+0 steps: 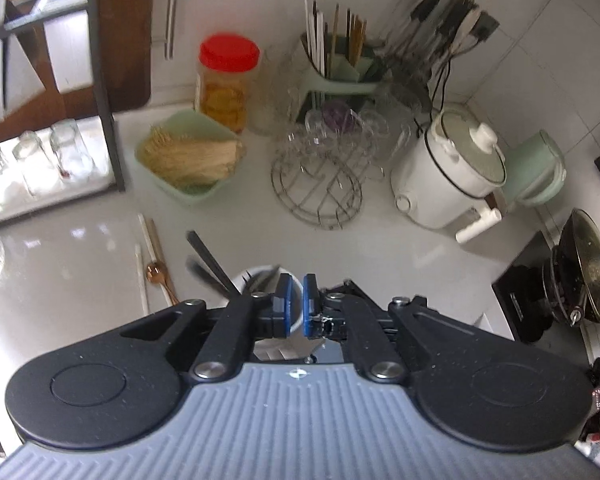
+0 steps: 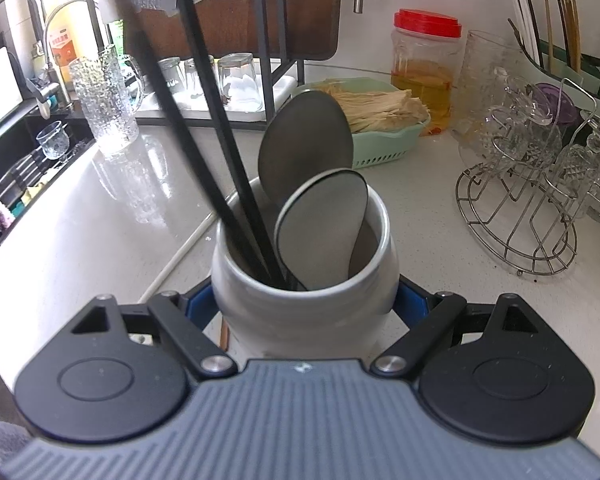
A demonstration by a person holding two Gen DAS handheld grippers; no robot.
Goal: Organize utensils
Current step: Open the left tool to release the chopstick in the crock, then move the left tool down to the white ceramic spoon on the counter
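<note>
A white ceramic jar [image 2: 304,312] stands on the pale counter, and the blue pads [image 2: 200,304] of my right gripper [image 2: 304,300] are shut on its two sides. Inside it stand two long black handles [image 2: 220,120] and two grey spoon bowls [image 2: 306,148]. In the left wrist view the jar's rim [image 1: 256,274] shows just beyond my left gripper [image 1: 298,304], which hovers over it. That gripper is shut, with only a thin slit between its pads and nothing clearly in it. A copper spoon [image 1: 158,270] and white chopsticks [image 1: 142,276] lie on the counter left of the jar.
Behind the jar are a green basket of straw-coloured sticks [image 1: 188,156], a red-lidded jar [image 1: 228,80], a wire rack of glasses [image 1: 320,184] and a chopstick holder [image 1: 336,64]. A white cooker [image 1: 448,172] and a lidded wok [image 1: 584,268] stand right. The sink [image 2: 20,168] is at left.
</note>
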